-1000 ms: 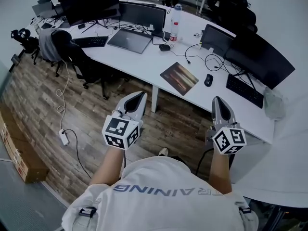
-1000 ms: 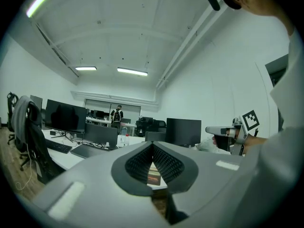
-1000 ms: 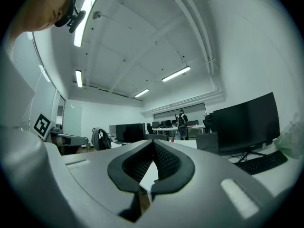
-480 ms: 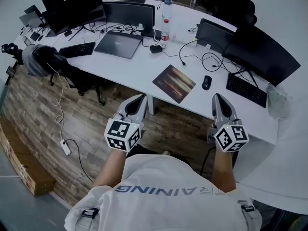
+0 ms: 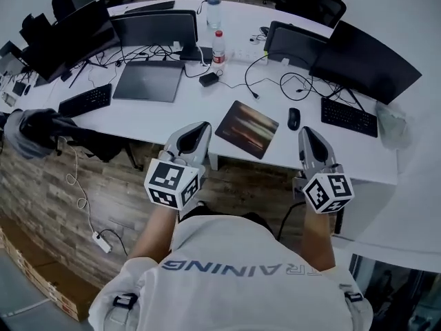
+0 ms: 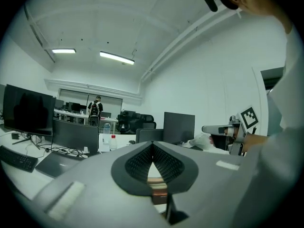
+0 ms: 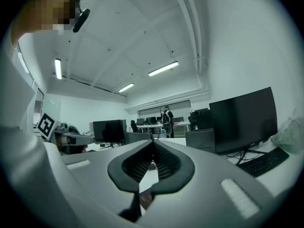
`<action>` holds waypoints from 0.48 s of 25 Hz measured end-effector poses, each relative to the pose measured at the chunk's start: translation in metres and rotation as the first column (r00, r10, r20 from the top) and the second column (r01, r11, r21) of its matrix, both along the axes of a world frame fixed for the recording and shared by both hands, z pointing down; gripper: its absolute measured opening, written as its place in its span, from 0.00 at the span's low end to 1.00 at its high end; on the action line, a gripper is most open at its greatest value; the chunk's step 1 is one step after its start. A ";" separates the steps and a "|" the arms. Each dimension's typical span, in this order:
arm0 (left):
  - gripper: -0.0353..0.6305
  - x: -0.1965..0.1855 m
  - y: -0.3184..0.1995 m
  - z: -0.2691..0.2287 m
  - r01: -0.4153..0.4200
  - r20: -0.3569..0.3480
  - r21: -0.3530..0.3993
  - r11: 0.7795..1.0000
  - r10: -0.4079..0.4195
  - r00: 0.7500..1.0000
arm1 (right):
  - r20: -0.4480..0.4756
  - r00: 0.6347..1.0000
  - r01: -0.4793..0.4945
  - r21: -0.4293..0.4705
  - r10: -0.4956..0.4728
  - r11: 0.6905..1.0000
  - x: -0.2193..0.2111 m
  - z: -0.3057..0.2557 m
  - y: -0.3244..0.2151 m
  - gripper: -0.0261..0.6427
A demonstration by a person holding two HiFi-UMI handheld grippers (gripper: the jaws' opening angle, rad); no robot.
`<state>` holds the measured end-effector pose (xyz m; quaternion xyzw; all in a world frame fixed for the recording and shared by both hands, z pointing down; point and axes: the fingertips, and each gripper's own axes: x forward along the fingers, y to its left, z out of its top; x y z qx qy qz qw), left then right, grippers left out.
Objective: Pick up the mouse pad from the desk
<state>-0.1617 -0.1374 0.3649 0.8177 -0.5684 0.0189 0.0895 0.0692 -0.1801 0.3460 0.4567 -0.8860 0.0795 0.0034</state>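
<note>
The mouse pad, a dark rectangle with a brown-orange print, lies flat near the front edge of the white desk. My left gripper is held level at the desk edge, just left of the pad, jaws shut and empty. Just right of the pad, my right gripper hovers at the edge, also shut and empty. Neither touches the pad. In the left gripper view the jaw tips meet, and a strip of the pad shows below them. The right gripper view shows its tips closed too.
A black mouse lies right of the pad, with a keyboard and monitors beyond. Behind are a closed laptop, a bottle and loose cables. A chair draped with a jacket stands at the left.
The person has walked up to the desk. Both grippers now reach its front edge on either side of the pad, still shut.
</note>
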 end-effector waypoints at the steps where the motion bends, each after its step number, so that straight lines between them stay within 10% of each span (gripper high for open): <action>1: 0.05 -0.007 -0.006 0.000 -0.016 -0.001 -0.002 1.000 0.016 1.000 | 0.002 1.000 -0.021 -0.006 0.021 1.000 -0.005 0.002 -0.003 0.06; 12: 0.05 -0.028 -0.063 0.009 -0.106 0.000 -0.013 0.994 0.106 0.994 | -0.020 0.990 -0.143 -0.050 0.142 0.988 -0.010 0.024 -0.022 0.06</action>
